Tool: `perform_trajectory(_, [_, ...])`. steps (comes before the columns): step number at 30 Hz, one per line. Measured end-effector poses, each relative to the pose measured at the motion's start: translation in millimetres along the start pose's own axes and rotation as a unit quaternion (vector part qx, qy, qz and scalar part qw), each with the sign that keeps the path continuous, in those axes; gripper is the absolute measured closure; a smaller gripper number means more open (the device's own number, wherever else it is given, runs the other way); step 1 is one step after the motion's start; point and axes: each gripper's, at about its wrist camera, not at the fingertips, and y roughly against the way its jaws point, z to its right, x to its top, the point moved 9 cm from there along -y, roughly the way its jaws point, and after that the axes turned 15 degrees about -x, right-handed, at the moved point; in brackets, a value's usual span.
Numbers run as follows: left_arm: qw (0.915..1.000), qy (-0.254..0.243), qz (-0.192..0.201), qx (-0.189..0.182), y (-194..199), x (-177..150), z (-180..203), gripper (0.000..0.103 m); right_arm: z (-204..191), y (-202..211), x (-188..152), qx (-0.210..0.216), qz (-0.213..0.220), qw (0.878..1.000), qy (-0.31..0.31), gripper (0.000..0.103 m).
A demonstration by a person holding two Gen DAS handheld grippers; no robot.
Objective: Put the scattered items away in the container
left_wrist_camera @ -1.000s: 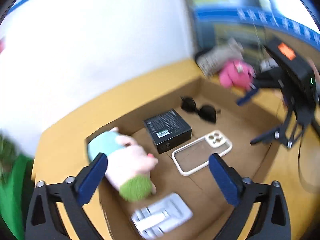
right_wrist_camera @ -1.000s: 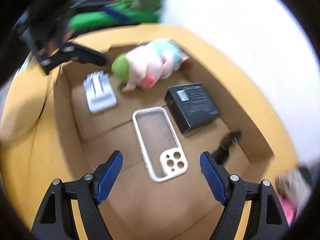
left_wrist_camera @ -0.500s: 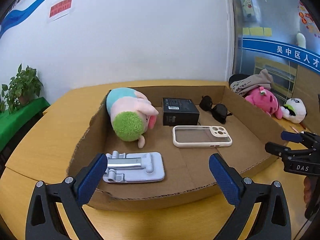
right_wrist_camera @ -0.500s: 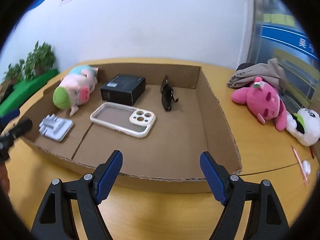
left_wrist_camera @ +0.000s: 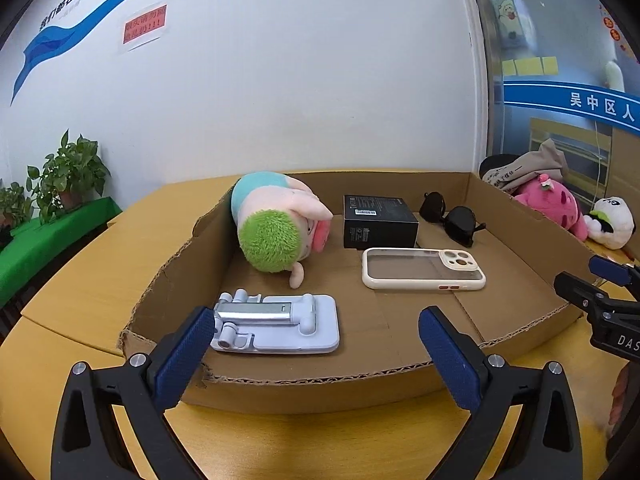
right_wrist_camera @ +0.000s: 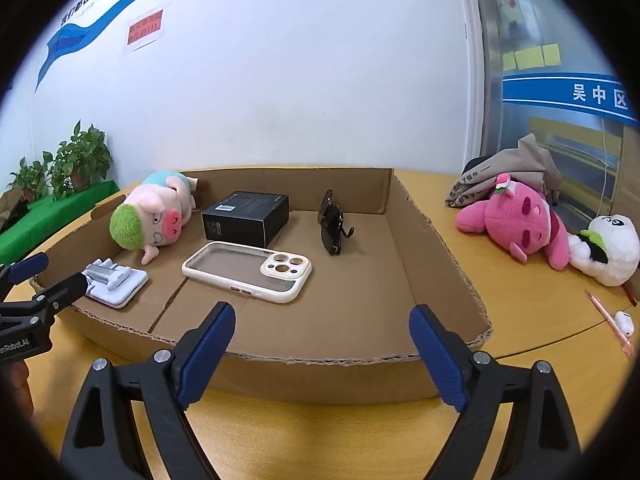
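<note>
A shallow cardboard tray (left_wrist_camera: 320, 384) (right_wrist_camera: 436, 248) lies on the yellow table. In it are a pink pig plush with green hair (left_wrist_camera: 280, 224) (right_wrist_camera: 154, 216), a black box (left_wrist_camera: 378, 220) (right_wrist_camera: 248, 218), dark sunglasses (left_wrist_camera: 454, 222) (right_wrist_camera: 332, 226), a cream phone case (left_wrist_camera: 422, 268) (right_wrist_camera: 248, 266) and a grey phone stand (left_wrist_camera: 276, 324) (right_wrist_camera: 114, 280). My left gripper (left_wrist_camera: 316, 356) is open and empty at the tray's near left edge. My right gripper (right_wrist_camera: 322, 354) is open and empty at the near right edge.
Outside the tray to the right lie a pink plush (right_wrist_camera: 516, 224) (left_wrist_camera: 552, 208), a white panda plush (right_wrist_camera: 604, 252) (left_wrist_camera: 610, 222), a grey cloth bag (right_wrist_camera: 508, 172), a pink pen (right_wrist_camera: 608, 320) and a small white earbud case (right_wrist_camera: 624, 320). Potted plants (left_wrist_camera: 68, 176) stand at far left.
Both grippers have pulled back from above the tray's inside to low positions at its near edge, now level and looking across it. The items in the tray have stayed put.
</note>
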Motion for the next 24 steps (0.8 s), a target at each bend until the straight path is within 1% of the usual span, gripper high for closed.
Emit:
perform_trajectory(4, [1.0,0.002,-0.002,-0.004,-0.9,-0.1,-0.7,0.0,-1.2,0.6,0.0,0.004,0.001,1.0,-0.001,0.013])
perform_trajectory(6, [0.9999,0.005,-0.005,-0.008,-2.2,-0.8,-0.9,0.0,-5.5,0.7,-0.7,0.017,-0.001,1.0,0.005,0.006])
perform_trajectory(7, [0.9999,0.006,-0.007,-0.01,-2.7,-1.1,-1.1,0.0,-8.4,0.4,-0.3,0.029,0.0,1.0,0.008,0.0])
perform_trajectory(14, [0.9999,0.004,-0.006,-0.007,-2.0,-0.7,-2.6,0.0,-7.8,0.9,-0.5,0.03,0.0,1.0,0.007,0.0])
perform_trajectory(24, [0.9997,0.01,-0.009,-0.018,-2.0,-0.6,-2.7,0.0,-7.7,1.6,-0.9,0.03,0.0,1.0,0.007,0.0])
